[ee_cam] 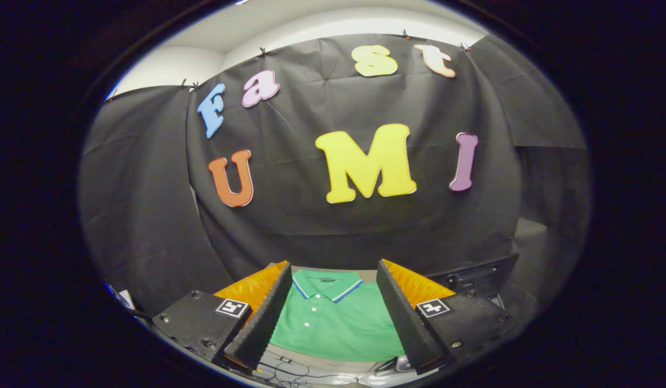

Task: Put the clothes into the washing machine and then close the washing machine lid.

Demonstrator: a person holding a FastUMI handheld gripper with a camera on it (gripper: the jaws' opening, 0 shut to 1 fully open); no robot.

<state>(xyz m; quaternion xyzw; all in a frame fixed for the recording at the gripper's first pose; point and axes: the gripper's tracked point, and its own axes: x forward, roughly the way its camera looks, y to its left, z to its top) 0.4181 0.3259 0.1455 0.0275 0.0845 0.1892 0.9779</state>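
The fingers (pixel 333 310) are held wide apart, nothing gripped. Between and beyond them, a green shirt (pixel 338 323) is seen flat on the table (collar away). It should be pinched at a bunched fold, not flat cloth.

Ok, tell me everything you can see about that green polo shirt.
The green polo shirt lies flat, front up, on a pale surface, seen between the open gripper fingers and just ahead of them. It looks like soft knit fabric, with a folded collar edged in blue and white stripes and a placket with small white buttons. Its sleeves are hidden behind the fingers. Neither finger visibly touches it.
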